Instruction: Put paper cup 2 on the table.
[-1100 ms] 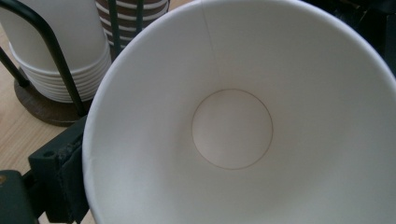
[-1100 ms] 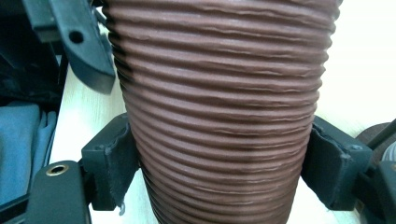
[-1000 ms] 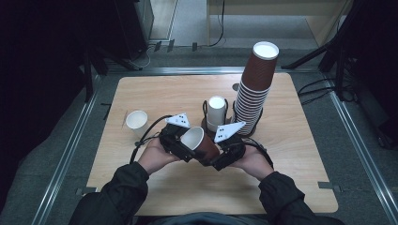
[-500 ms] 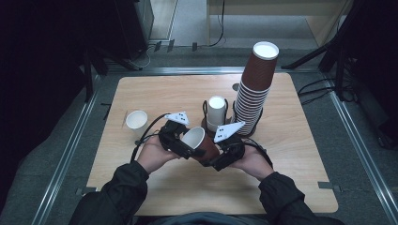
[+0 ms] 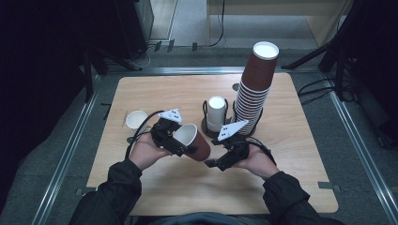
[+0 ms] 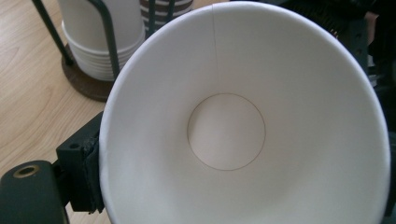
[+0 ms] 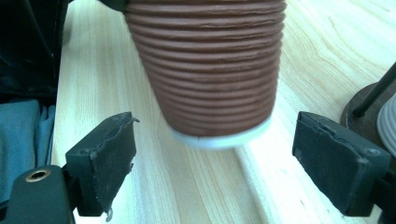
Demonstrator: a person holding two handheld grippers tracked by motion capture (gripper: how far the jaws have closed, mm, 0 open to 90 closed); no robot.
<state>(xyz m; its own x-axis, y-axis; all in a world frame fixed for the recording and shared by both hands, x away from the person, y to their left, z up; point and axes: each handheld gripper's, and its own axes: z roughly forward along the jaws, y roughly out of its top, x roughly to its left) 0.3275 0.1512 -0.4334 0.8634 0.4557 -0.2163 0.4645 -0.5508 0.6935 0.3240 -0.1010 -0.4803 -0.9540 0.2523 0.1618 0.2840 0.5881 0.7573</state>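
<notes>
High view, cup: a brown ribbed paper cup [image 5: 193, 141] with a white smooth inside lies tilted over the wooden table [image 5: 291, 187], between the two hands.
High view, left gripper [image 5: 180, 144]: its black jaws clamp the rim of the cup.
High view, right gripper [image 5: 213, 164]: it is just beside the base of the cup, the jaws spread, nothing held.
High view, stack: a tall leaning stack of brown cups [image 5: 253, 89] stands in a wire holder [image 5: 205, 108], beside a short white stack [image 5: 216, 112]; a single white cup [image 5: 136, 120] stands well apart at the left.
Left gripper view: the round white inside of the cup [image 6: 243, 121], a circle bottom; one rubber pad [image 6: 84, 172] presses on the rim.
Right gripper view: the ribbed brown wall and white bottom edge of the cup [image 7: 210, 70] are between two worn black pads [image 7: 105, 158], which stand apart from it; the jaws have just been opening.
</notes>
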